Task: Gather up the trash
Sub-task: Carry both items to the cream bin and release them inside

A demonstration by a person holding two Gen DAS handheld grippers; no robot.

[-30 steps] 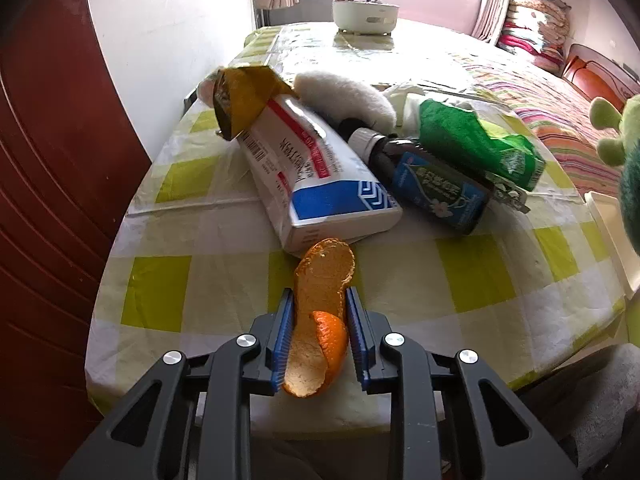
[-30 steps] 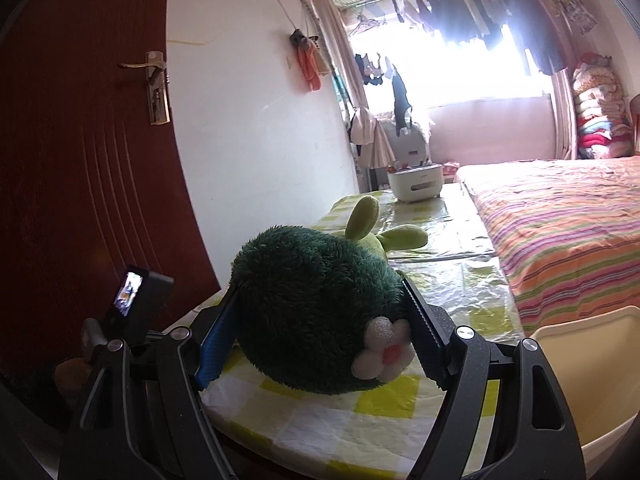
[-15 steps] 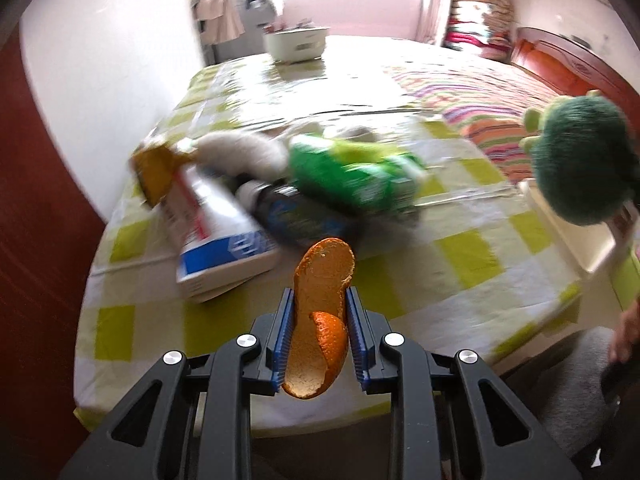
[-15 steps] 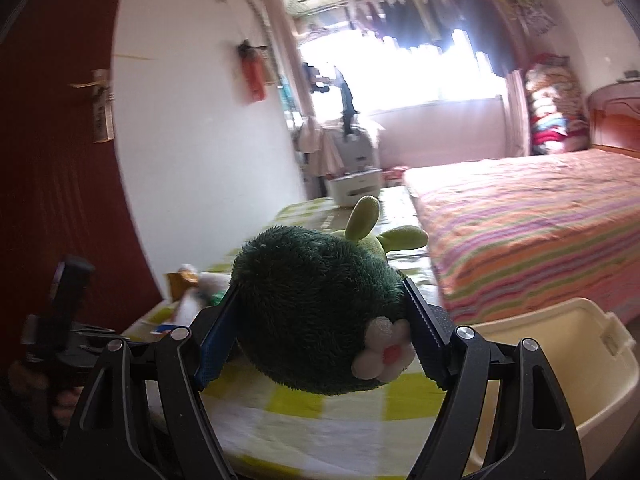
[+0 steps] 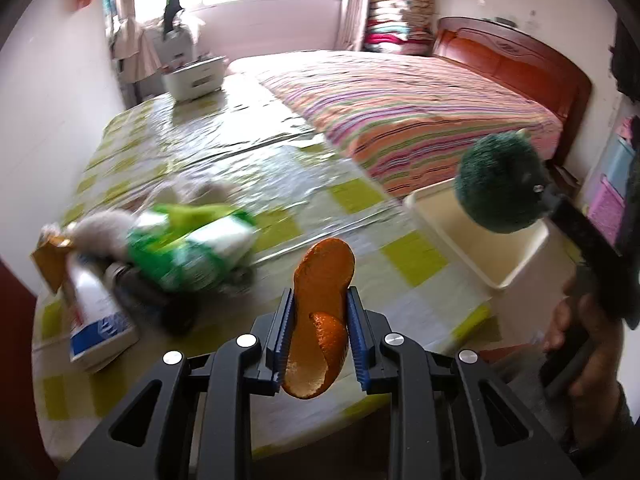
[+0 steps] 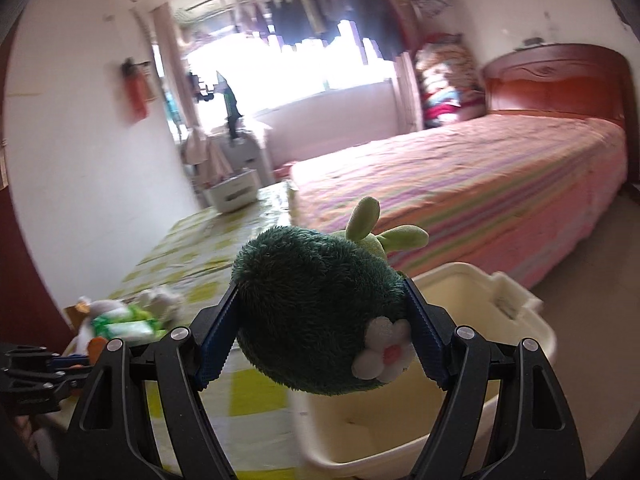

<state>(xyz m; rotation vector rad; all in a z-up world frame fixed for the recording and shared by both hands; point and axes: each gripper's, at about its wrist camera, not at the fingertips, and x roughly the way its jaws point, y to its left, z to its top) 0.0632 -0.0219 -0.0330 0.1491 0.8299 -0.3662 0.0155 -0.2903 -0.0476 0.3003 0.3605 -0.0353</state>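
Two grippers: each one has something clamped between its jaws.
Left gripper: closed tight on an orange peel; the blue pads press on both sides of it.
Peel position: it stands upright between the pads, its top end sticks out past the fingertips, its curled lower end hangs behind them, above the table.
Right gripper: jaws stand wide but are closed on a green plush toy, which fills the whole gap.
Toy position: held in the air over the near corner of the cream bin; its white flower faces the right wrist camera.
Bin: at the table's right edge, beside the striped bed; its inside is bare as far as it is visible.
Other things on table: a green packet, a white tube and a white fluffy thing lie close together at the left side, blurred.
Open room: the checked cloth between this pile and the bin is free.
Table edge: the near edge runs just under the left gripper.
Hand: at the right of the left wrist view, holding the right gripper's handle.
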